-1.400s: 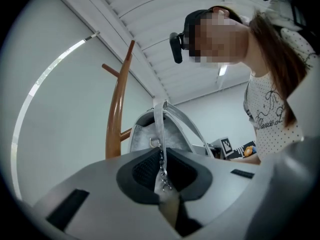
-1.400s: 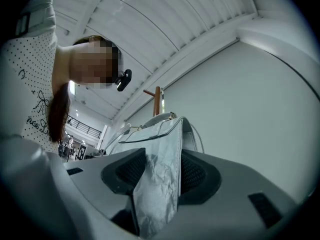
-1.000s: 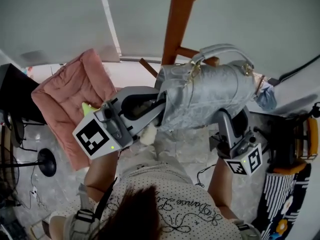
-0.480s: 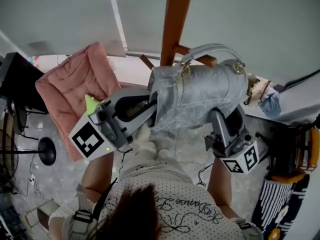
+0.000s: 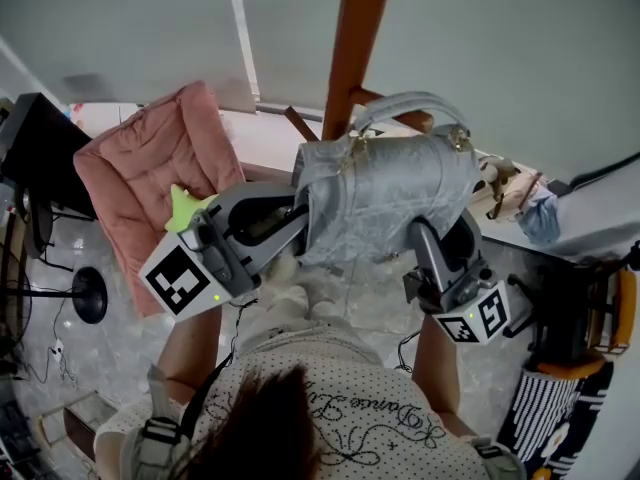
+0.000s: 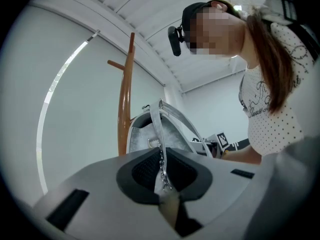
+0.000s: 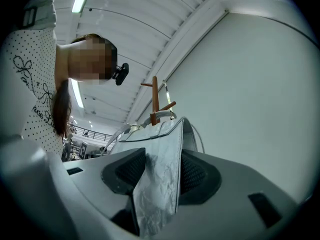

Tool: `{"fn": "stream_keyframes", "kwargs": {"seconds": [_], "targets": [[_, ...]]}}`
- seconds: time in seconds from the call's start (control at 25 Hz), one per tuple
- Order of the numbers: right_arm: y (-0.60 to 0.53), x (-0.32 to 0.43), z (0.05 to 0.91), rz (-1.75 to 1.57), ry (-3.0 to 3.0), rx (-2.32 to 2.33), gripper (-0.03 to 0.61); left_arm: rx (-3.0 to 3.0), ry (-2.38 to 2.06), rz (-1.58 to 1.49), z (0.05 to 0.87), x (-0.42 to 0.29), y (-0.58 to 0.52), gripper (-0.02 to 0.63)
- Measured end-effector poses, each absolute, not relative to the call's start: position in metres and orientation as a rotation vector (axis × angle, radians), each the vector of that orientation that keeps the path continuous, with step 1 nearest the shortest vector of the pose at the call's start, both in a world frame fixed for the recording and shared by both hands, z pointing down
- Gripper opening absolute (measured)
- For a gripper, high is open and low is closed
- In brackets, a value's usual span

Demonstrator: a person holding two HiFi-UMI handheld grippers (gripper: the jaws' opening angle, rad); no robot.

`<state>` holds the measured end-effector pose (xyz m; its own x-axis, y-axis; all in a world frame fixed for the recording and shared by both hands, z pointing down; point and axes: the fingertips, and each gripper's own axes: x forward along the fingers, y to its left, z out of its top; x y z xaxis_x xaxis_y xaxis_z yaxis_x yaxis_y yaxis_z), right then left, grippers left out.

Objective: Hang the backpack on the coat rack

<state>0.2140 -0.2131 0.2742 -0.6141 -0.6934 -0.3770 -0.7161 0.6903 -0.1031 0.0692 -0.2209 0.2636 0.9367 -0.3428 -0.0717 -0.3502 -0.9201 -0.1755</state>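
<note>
A silver-grey backpack (image 5: 385, 198) hangs in the air between my two grippers, right in front of the brown wooden coat rack (image 5: 352, 38). Its top handle (image 5: 410, 101) arches over a short peg (image 5: 405, 118) of the rack; whether it rests on the peg I cannot tell. My left gripper (image 5: 300, 218) is shut on the bag's left side, with a strap and a small chain (image 6: 161, 164) pinched between its pads. My right gripper (image 5: 428, 236) is shut on a flap of the bag's fabric (image 7: 159, 184) at the right side. The rack's post (image 6: 125, 104) rises behind the bag.
A pink cushioned chair (image 5: 150, 173) with a yellow-green star toy (image 5: 182, 208) stands at the left. A black round stand base (image 5: 88, 293) is on the floor further left. Clutter and a blue object (image 5: 535, 218) lie at the right, by a white wall.
Both grippers have carried the backpack leftward toward the rack's post and a little lower. The top handle now sits over the peg instead of to its right.
</note>
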Motion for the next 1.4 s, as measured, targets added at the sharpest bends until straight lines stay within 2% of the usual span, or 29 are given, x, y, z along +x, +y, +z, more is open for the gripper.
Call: {"fn": "stream_keyframes", "kwargs": {"seconds": [1.4], "targets": [[-0.244, 0.204, 0.3, -0.035, 2.583, -1.125, 0.209, -2.941, 0.745, 0.079, 0.286, 0.059, -0.24, 0.037]]}}
